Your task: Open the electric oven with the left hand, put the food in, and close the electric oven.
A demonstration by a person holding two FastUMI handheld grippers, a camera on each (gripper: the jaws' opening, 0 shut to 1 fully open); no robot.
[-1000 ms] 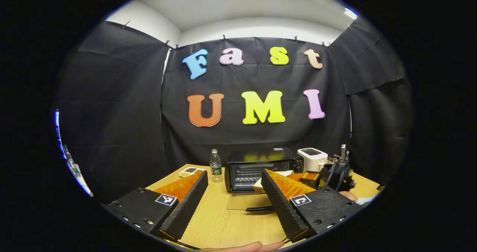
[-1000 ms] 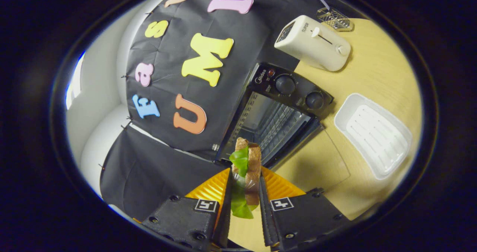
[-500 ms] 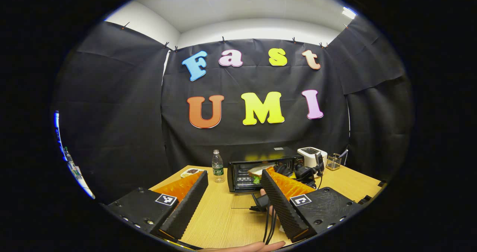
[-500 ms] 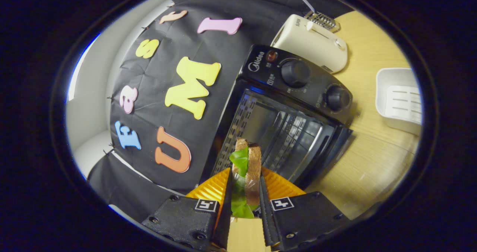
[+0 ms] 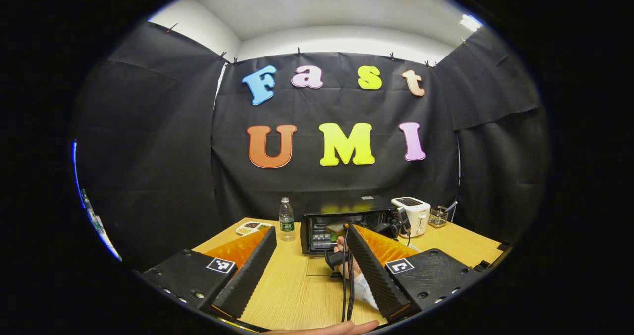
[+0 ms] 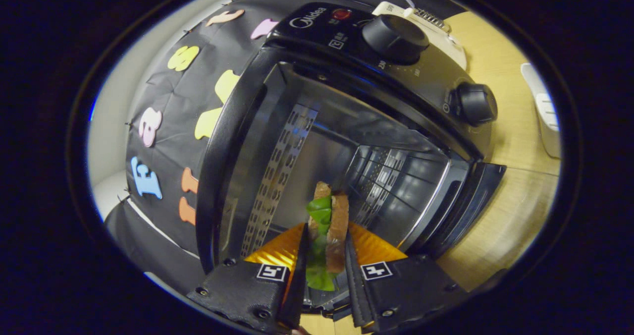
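Between claw (image 6: 324, 270) fingers, one sandwich (image 6: 328, 236).

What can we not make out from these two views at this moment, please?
- Left gripper view: the sandwich at the oven mouth is too small to detail, and the left gripper's finger covers part of the hand holding the right gripper.
- Right gripper view: the right gripper fingers cover the sandwich's lower part; the oven hides most of the toaster; the white tray is cut off at the edge.
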